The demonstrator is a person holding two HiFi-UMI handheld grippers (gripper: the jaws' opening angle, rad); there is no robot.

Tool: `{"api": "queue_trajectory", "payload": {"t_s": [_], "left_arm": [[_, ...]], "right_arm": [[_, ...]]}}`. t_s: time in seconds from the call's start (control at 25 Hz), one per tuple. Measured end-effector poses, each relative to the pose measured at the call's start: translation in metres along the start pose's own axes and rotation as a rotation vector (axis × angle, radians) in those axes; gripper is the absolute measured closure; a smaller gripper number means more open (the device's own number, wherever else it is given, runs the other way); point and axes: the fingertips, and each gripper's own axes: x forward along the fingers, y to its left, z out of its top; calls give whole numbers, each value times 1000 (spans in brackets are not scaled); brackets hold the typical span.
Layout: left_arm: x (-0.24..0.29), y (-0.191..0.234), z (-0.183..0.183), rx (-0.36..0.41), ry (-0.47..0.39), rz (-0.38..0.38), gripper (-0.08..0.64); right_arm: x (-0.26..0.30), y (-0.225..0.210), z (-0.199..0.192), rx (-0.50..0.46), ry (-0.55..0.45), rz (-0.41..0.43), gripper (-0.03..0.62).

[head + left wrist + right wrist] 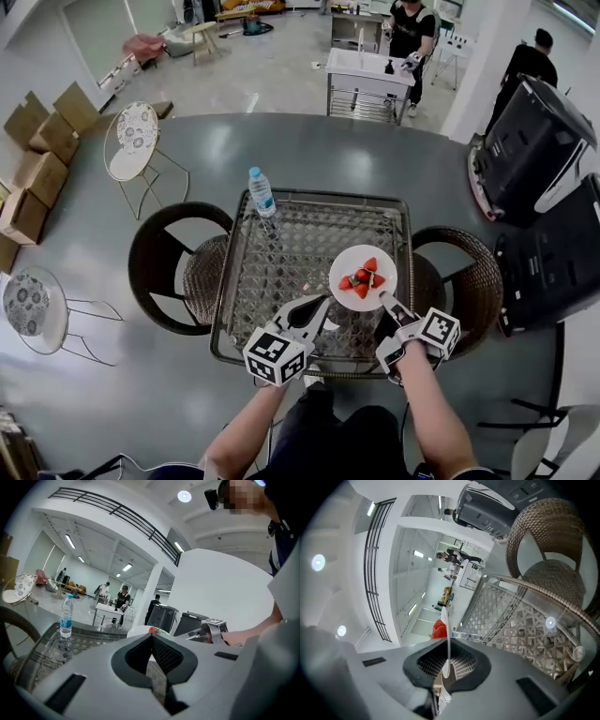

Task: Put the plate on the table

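A small white plate point(363, 270) with cut strawberries point(362, 278) is over the near right part of the glass-topped wicker table point(281, 281). My right gripper point(384, 300) is shut on the plate's near rim. In the right gripper view the plate point(448, 639) shows edge-on between the jaws, with a strawberry point(438, 630) beside it. I cannot tell whether the plate touches the glass. My left gripper point(323, 302) hovers just left of the plate, its jaws shut with nothing in them. In the left gripper view the plate point(138, 631) sits just beyond the left gripper point(151, 637).
A water bottle point(262, 192) stands at the table's far left corner. Dark wicker chairs flank the table on the left point(173, 267) and the right point(464, 281). Black machines point(534, 141) stand at the right. People stand far behind by a white cart point(367, 80).
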Motion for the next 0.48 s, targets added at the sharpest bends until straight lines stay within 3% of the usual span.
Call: {"api": "queue_trajectory", "payload": {"t_s": [0.48], "left_arm": [[37,45,-17,-40,41,17,554]], "right_arm": [[52,-36,28,-29,42,-80,576]]}}
